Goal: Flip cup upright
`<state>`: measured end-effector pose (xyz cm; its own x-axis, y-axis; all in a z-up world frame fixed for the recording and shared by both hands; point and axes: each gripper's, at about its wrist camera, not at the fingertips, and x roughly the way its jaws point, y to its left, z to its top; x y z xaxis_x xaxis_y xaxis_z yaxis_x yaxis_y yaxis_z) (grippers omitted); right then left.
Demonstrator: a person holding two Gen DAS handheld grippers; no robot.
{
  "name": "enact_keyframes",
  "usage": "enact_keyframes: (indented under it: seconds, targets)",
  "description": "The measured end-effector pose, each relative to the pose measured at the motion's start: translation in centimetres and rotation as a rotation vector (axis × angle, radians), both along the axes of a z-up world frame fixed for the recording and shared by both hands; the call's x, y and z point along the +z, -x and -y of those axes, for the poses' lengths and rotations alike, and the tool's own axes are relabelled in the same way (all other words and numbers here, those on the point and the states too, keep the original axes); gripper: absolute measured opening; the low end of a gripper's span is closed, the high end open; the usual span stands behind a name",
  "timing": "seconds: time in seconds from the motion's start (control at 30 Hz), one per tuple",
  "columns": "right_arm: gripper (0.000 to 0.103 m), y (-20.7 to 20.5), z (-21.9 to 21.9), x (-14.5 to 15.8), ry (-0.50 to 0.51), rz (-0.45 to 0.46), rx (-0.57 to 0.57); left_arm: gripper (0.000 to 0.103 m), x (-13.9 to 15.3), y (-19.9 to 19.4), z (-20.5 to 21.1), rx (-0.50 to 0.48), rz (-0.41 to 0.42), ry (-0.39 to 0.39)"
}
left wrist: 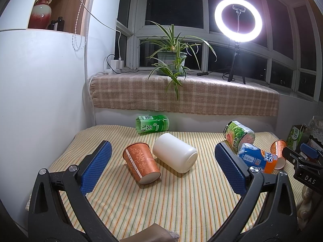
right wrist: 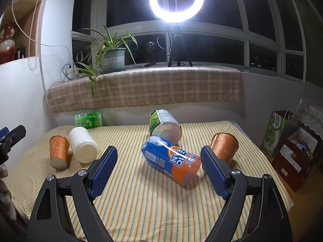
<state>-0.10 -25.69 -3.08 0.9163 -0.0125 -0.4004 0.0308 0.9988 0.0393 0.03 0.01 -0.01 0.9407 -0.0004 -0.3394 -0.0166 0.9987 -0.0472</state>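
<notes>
Night shows black behind the white-framed bay window (left wrist: 175,4). A lit ring light (right wrist: 176,1) on a tripod and a potted spider plant (left wrist: 171,58) stand on the sill, which a checked cloth (right wrist: 145,86) drapes. White wall (left wrist: 40,100) at left.

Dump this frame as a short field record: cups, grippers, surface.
surface: striped cloth
cups on side: left orange cup, white cup, blue-orange cup, green-pink cup, green tea cup, right orange cup
cups upright: none
left gripper: open, empty
right gripper: open, empty
</notes>
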Motion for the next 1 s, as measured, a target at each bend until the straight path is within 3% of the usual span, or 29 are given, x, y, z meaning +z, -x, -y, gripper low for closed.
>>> enact_keyframes:
  seconds: [1.0]
  targets:
    - [0.084, -0.27, 0.08, -0.18, -0.005, -0.013, -0.002, 0.103, 0.0, -0.03, -0.02, 0.0, -0.002, 0.002]
